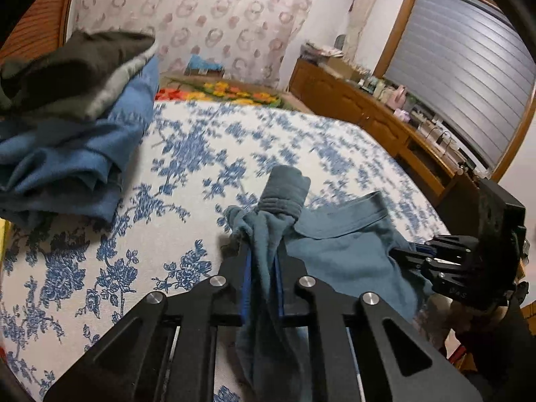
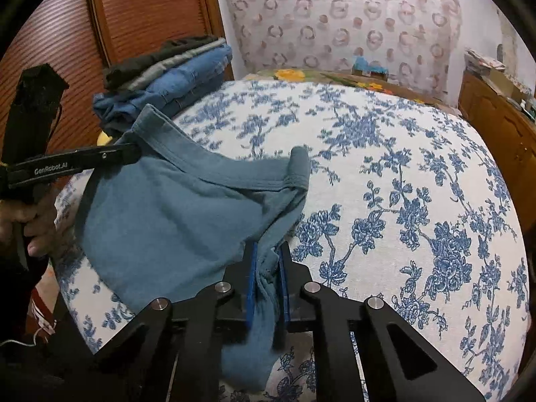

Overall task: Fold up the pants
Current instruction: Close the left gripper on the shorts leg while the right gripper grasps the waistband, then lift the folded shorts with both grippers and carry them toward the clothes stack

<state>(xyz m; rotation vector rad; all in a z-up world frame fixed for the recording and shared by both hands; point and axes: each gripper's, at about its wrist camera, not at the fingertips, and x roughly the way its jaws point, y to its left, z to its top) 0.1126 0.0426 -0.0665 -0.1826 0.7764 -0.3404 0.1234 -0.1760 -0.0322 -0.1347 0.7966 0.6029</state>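
A pair of teal-blue pants (image 2: 167, 214) is held up over the flowered bed cover, stretched between my two grippers. My left gripper (image 1: 263, 251) is shut on one bunched corner of the waistband (image 1: 284, 191); it also shows at the left of the right wrist view (image 2: 129, 154). My right gripper (image 2: 268, 268) is shut on the other bunched corner of the pants (image 1: 338, 251); it shows at the right of the left wrist view (image 1: 407, 254). The waistband hem runs between the two grips. The rest of the pants hangs below, out of sight.
A bed with a white and blue flowered cover (image 2: 385, 181) lies under the pants. A stack of folded clothes (image 1: 67, 127), blue below and dark on top, sits at its far left corner (image 2: 174, 77). A wooden sideboard (image 1: 368, 114) with small items runs along the right.
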